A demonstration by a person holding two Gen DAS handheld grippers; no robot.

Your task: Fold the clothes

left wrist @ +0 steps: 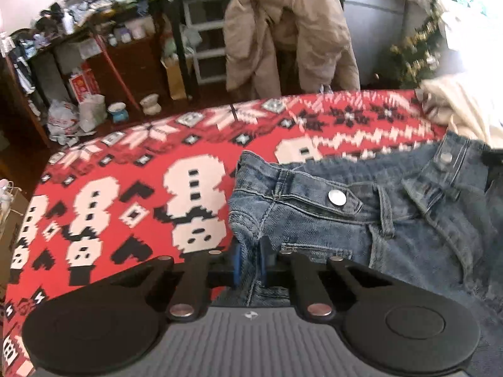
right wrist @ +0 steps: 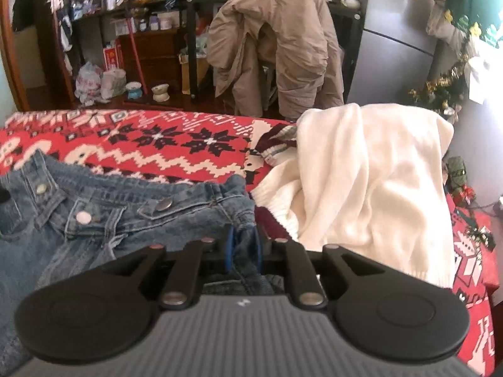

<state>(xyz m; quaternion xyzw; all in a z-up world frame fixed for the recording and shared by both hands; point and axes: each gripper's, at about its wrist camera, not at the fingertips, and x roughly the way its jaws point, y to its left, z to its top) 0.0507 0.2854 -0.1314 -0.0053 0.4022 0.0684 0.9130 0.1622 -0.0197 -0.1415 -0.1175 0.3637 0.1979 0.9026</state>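
Left gripper (left wrist: 250, 262) pinches the jeans (left wrist: 361, 216); patterned red cloth (left wrist: 125, 194) beneath.

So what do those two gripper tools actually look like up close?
Both look alike. The left gripper and the right gripper each have a grey ribbed body with a small pale logo, two big black round discs at the sides, black linkage bars with silver rivets, and blue fingers. No cables, sleeves or hands show.
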